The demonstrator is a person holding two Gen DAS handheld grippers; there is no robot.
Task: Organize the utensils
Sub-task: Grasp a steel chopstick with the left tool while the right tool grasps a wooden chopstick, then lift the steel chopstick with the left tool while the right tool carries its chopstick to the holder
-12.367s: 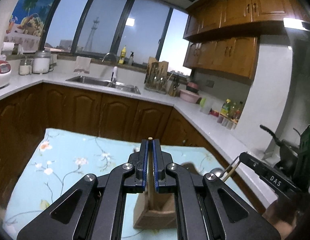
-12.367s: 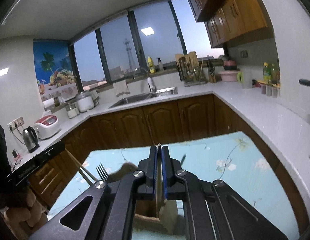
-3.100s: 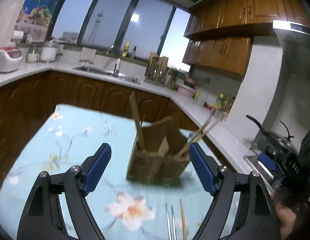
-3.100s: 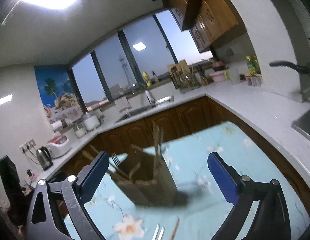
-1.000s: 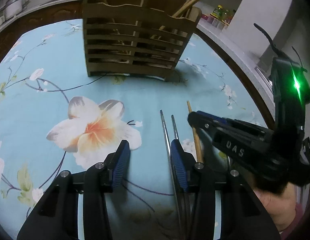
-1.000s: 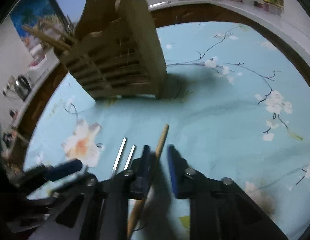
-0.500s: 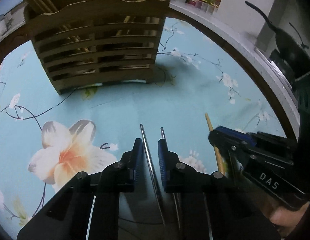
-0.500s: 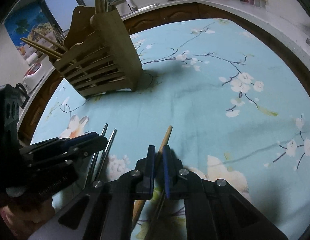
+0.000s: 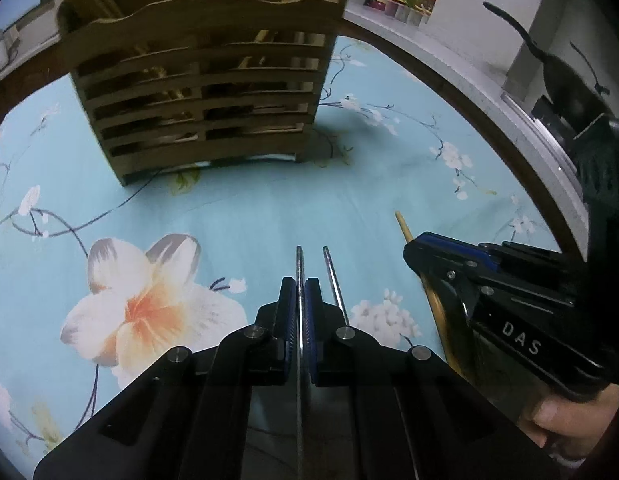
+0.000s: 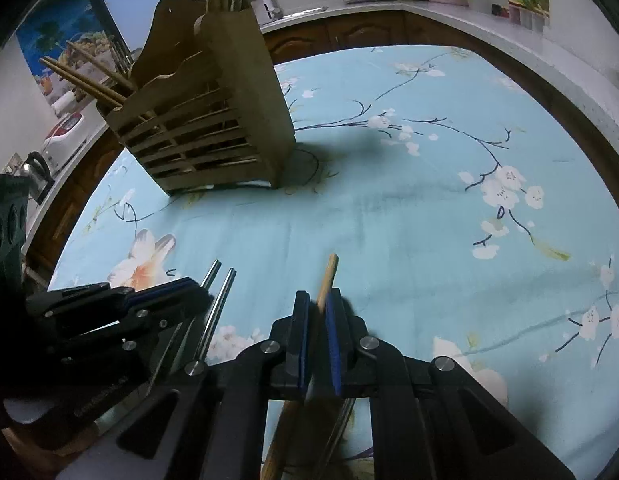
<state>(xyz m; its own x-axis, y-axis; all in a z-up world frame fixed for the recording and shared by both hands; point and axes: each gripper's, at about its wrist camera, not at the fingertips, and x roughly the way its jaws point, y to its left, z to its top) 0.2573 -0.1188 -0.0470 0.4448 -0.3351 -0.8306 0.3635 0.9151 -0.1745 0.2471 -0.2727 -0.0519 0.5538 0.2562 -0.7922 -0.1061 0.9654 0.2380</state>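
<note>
A slatted wooden utensil holder [image 9: 205,92] stands on the blue flowered tablecloth [image 9: 249,200], with chopsticks sticking out of it; it also shows in the right wrist view [image 10: 213,128]. My left gripper [image 9: 300,292] is shut on a metal chopstick [image 9: 298,264] that lies low over the cloth. A second metal chopstick [image 9: 333,280] lies just to its right. My right gripper [image 10: 317,308] is shut on a wooden-handled utensil [image 10: 327,276], its tip pointing toward the holder. Both metal chopsticks [image 10: 221,292] show left of it.
The right gripper's body [image 9: 509,312] sits close to the right of my left gripper. The table's rounded dark edge [image 9: 489,128] curves along the right, and a grey countertop [image 10: 529,48] with bottles lies beyond it.
Both pairs of jaws have closed from open: the left on the metal chopstick, the right on the wooden handle. Both grippers have come down from above the holder to the cloth.
</note>
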